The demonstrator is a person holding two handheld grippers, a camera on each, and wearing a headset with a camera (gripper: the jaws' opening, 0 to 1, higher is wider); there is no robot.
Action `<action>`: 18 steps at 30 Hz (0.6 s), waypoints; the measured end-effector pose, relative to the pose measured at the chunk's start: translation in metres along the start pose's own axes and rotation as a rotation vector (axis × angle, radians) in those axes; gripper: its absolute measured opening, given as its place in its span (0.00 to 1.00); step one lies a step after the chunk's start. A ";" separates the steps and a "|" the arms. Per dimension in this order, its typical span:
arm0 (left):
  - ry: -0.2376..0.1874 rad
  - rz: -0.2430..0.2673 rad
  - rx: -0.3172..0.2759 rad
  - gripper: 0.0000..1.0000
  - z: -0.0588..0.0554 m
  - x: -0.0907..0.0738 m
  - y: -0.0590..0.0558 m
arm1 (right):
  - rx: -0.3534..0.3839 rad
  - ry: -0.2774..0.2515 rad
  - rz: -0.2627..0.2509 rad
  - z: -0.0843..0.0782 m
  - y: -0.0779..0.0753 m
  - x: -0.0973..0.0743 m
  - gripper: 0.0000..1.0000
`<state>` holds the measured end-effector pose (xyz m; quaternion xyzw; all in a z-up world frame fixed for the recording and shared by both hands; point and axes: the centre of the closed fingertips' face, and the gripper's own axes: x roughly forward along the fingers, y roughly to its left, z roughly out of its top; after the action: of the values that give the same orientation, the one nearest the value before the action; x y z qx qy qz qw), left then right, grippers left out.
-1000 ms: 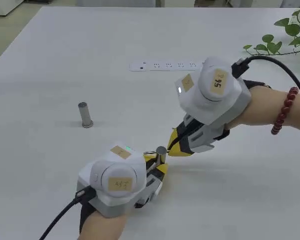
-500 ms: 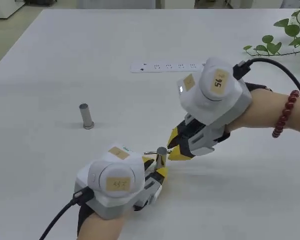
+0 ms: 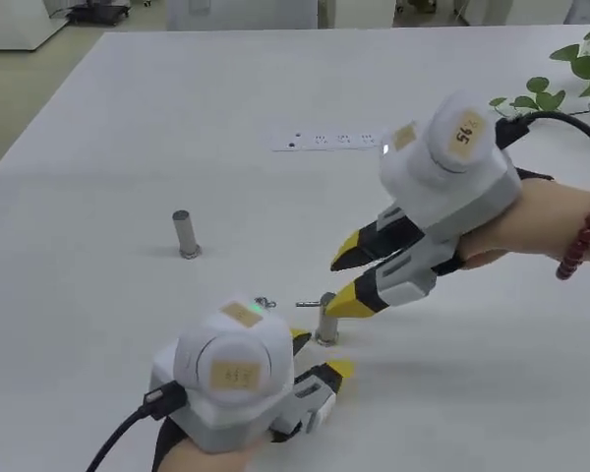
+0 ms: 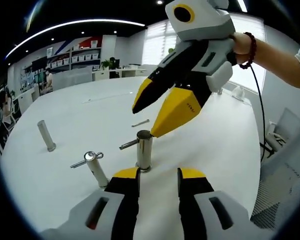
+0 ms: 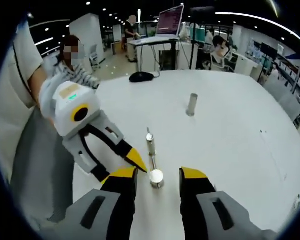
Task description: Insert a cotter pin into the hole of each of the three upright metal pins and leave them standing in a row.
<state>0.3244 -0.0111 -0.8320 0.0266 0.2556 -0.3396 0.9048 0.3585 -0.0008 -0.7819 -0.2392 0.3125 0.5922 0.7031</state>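
**Both claws apart at the near metal pin point(image 4: 144, 150), which has a cotter pin point(image 4: 129, 144) in its hole.**

The left gripper point(image 4: 158, 176) and the right gripper point(image 3: 336, 285) hold nothing; each has its jaws spread. The near metal pin stands lower centre in the head view, between the two grippers. The right gripper's lower jaw tip is just beside its top. Its cotter pin juts out to one side, so a sideways withdrawal could probably drag the cotter pin out or tip the metal pin. The second metal pin point(image 4: 96, 169), lower left in the left gripper view, also carries a cotter pin, and a sweep of the left gripper could topple it. Parts stand directly on the table point(image 3: 128, 118); the only receptacles are the pin holes. The far metal pin point(image 3: 185, 234) appears unfitted. A loose cotter pin point(image 4: 140, 123) lies beyond.
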 end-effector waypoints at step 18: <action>-0.078 0.021 -0.031 0.46 0.020 -0.046 0.000 | 0.102 -0.182 -0.088 0.051 -0.015 0.006 0.45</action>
<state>0.3039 0.0116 -0.7924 0.0020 0.2253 -0.3270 0.9178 0.3821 0.0363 -0.7512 -0.1621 0.2662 0.5634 0.7652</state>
